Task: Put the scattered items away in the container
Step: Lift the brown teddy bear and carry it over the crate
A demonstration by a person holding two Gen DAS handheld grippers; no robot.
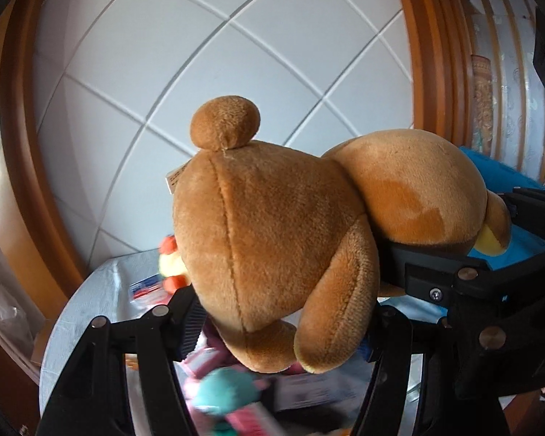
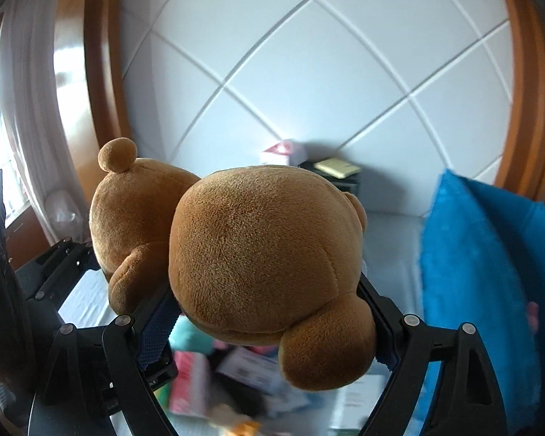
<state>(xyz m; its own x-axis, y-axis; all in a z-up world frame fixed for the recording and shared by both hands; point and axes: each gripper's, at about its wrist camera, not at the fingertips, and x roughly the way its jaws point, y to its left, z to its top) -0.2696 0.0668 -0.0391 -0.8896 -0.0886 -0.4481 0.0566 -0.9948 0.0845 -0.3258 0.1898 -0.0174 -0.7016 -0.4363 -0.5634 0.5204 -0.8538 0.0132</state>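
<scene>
In the left wrist view, the left gripper (image 1: 279,323) clamps the plush bear (image 1: 272,239) at its body, lifted above the cluttered bed (image 1: 91,290). In the right wrist view, the right gripper (image 2: 269,312) clasps its head, sharing the bulky load; no container shows.

Ahead of us we see a white padded panel (image 2: 309,72) crossed by diagonal seams into diamond shapes, framed by a curved wooden surround (image 2: 101,83). At the left edge of the right wrist view a white curtain (image 2: 25,83) hangs beside a bright window. Against the foot of the panel we make out a dark box (image 2: 348,181) with a pale yellow pad (image 2: 336,167) lying on top, and just beside it a small white and red carton (image 2: 283,150). To the right a blue fluffy cushion (image 2: 479,283) stands upright on a pale grey sheet (image 2: 392,250).
</scene>
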